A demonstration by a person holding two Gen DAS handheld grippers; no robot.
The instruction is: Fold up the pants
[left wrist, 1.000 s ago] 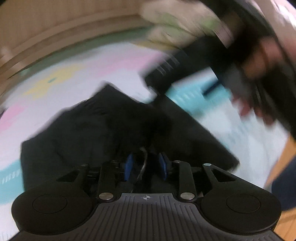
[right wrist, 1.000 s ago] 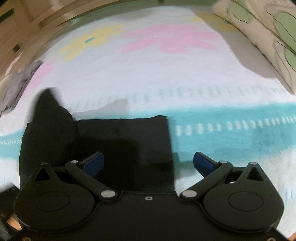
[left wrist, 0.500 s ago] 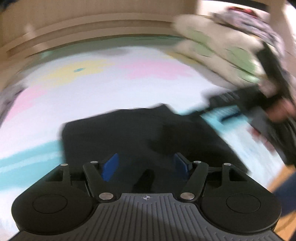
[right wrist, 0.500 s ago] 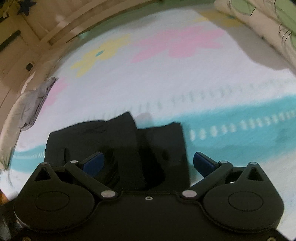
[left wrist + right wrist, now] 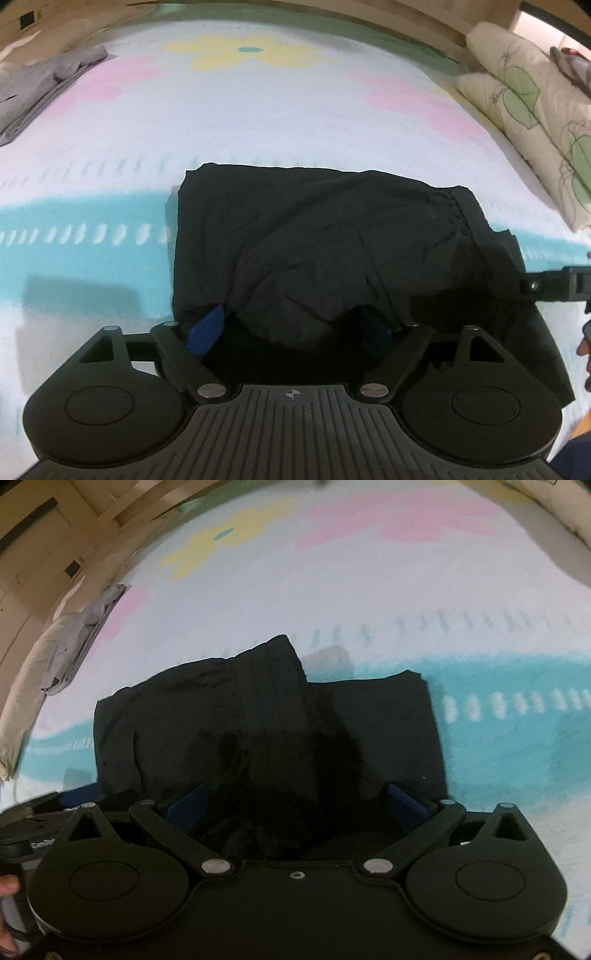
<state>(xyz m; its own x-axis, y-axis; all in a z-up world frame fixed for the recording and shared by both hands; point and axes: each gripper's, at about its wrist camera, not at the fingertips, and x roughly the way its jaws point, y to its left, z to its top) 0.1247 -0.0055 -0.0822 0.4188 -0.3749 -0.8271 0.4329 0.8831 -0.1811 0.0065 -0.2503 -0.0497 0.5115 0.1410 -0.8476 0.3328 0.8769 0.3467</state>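
The black pants (image 5: 332,236) lie folded in a rough rectangle on a flower-patterned sheet (image 5: 258,110), one corner of cloth (image 5: 280,657) poking up. My left gripper (image 5: 291,328) hangs just over the near edge. Its jaws are opening, and a bulge of fabric sits between the blue pads (image 5: 205,328) without being pressed. My right gripper (image 5: 295,806) is open over the pants' right part (image 5: 376,731), holding nothing. In the left wrist view, the right gripper's body (image 5: 554,284) pokes in from the right edge.
A folded grey garment (image 5: 37,85) lies at the far left of the bed and appears again as the grey garment (image 5: 81,627) in the right wrist view. Leaf-print pillows (image 5: 535,110) are stacked at the right. A wooden frame (image 5: 74,535) borders the far side.
My left gripper went from nearly shut on the cloth to wide open, rolling and swinging across. The pants now lie flatter. My right gripper sank closer to the pants.
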